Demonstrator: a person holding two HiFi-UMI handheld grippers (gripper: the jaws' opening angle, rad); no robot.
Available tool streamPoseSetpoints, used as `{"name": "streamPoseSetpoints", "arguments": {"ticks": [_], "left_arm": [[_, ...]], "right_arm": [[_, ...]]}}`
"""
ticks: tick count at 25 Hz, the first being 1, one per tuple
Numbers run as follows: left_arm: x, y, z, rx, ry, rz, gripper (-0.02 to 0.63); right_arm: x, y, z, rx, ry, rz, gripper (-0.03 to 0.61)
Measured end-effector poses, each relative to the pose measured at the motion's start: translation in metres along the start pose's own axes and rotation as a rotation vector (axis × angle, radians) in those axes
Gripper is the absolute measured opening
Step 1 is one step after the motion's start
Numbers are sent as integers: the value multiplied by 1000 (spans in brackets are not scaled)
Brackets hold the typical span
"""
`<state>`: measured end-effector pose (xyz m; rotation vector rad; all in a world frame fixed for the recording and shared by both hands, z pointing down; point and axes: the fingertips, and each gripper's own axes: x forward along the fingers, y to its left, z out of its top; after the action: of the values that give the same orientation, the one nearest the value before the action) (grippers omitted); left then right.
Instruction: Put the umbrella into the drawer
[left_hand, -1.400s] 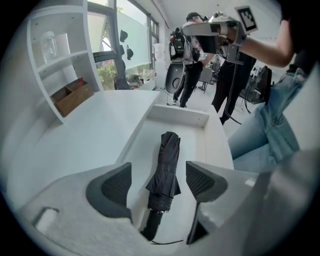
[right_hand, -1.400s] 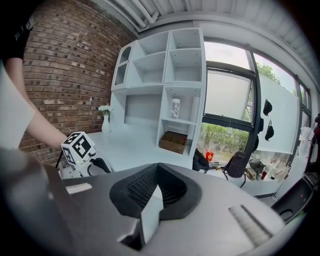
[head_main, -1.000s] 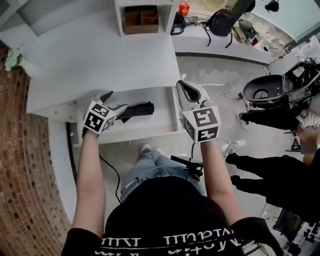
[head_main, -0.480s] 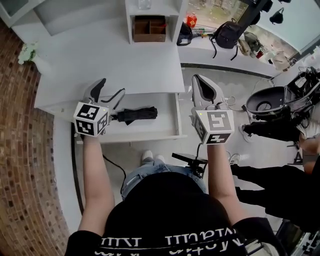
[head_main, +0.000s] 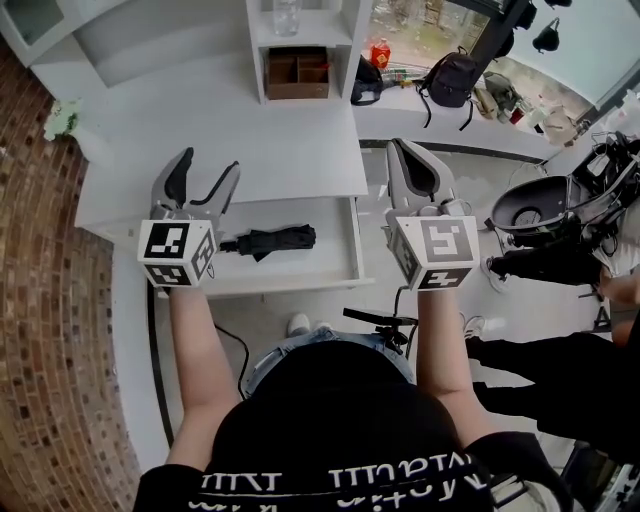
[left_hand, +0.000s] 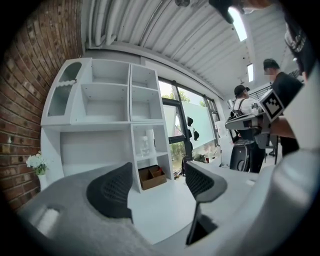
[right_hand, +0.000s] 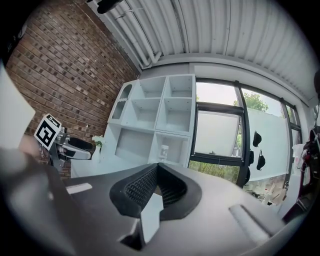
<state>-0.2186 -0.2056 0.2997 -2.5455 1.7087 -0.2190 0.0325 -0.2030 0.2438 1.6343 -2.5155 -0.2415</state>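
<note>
A folded black umbrella lies inside the open white drawer under the white desk, seen in the head view. My left gripper is raised above the desk's front edge, left of the umbrella, open with nothing between its fingers. My right gripper is held up beside the drawer's right end, over the floor, shut with nothing in it. Neither gripper touches the umbrella or the drawer. The two gripper views point up at the shelf unit and do not show the umbrella.
White desk with a shelf unit; a brown box sits in a lower cubby and a clear bottle above. Brick wall at left. Seated people and a chair at right. My legs stand below the drawer front.
Both grippers have risen and drawn back from the drawer. The left gripper left the umbrella lying in the drawer and now stands open above the desk edge.
</note>
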Motion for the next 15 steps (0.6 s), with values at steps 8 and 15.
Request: {"name": "streamPoseSetpoints", "arguments": {"ticks": [8, 15], "left_arm": [[-24, 8, 39, 21, -140, 134, 204], [-39, 7, 62, 45, -198, 169, -1]], "right_arm": [[-4, 10, 9, -18, 2, 42, 9], [-2, 15, 21, -22, -26, 62, 9]]}}
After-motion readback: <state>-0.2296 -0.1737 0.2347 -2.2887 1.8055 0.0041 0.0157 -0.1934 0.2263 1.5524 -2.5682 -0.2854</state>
